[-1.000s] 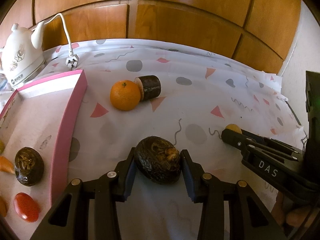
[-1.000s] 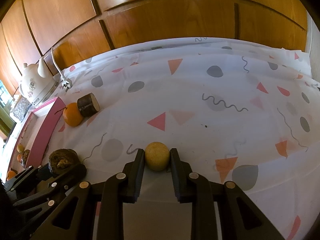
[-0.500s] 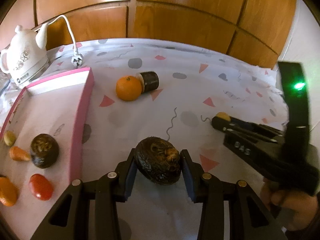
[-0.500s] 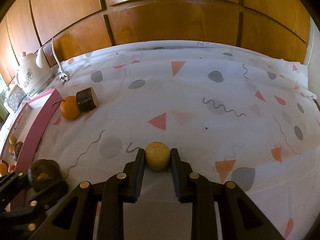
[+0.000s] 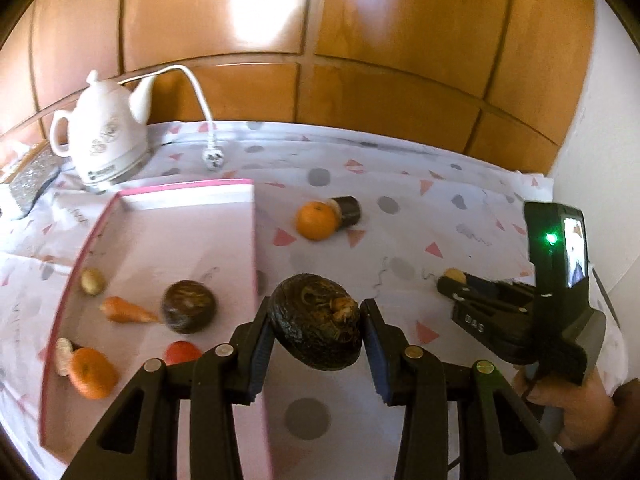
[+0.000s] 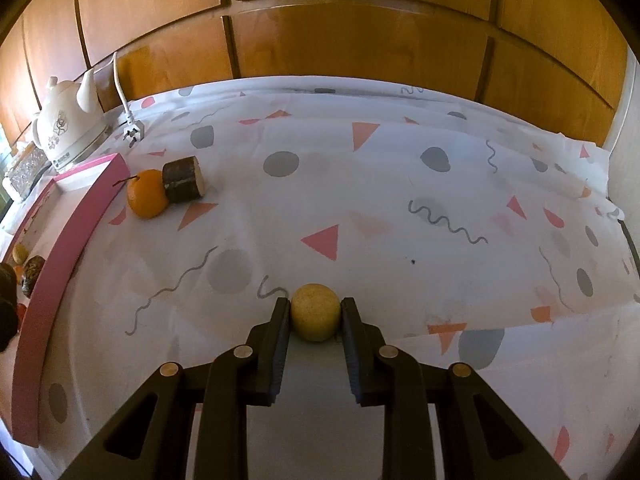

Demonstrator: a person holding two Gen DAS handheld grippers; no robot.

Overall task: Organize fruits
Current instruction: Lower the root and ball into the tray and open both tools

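Observation:
My left gripper (image 5: 316, 320) is shut on a dark wrinkled fruit (image 5: 316, 326) and holds it in the air just right of the pink-rimmed tray (image 5: 252, 248). The tray holds another dark fruit (image 5: 188, 312), a carrot (image 5: 126, 311), an orange fruit (image 5: 93, 372), a red fruit (image 5: 182, 352) and a small yellowish one (image 5: 92, 281). My right gripper (image 6: 315, 312) is shut on a small yellow ball-shaped fruit (image 6: 315, 312) low over the cloth; it also shows in the left wrist view (image 5: 454, 278). An orange (image 6: 147, 194) lies against a dark log-like piece (image 6: 183, 179).
A white kettle (image 5: 104, 132) with its cord and plug (image 5: 211, 156) stands at the back left beside a glittery box (image 5: 30, 176). A patterned cloth (image 6: 400, 208) covers the table. Wooden panels rise behind. A white wall is at the right.
My left gripper has lifted the dark fruit and moved left toward the tray, so more of the tray shows. My right gripper has kept hold of the yellow fruit and turned slightly.

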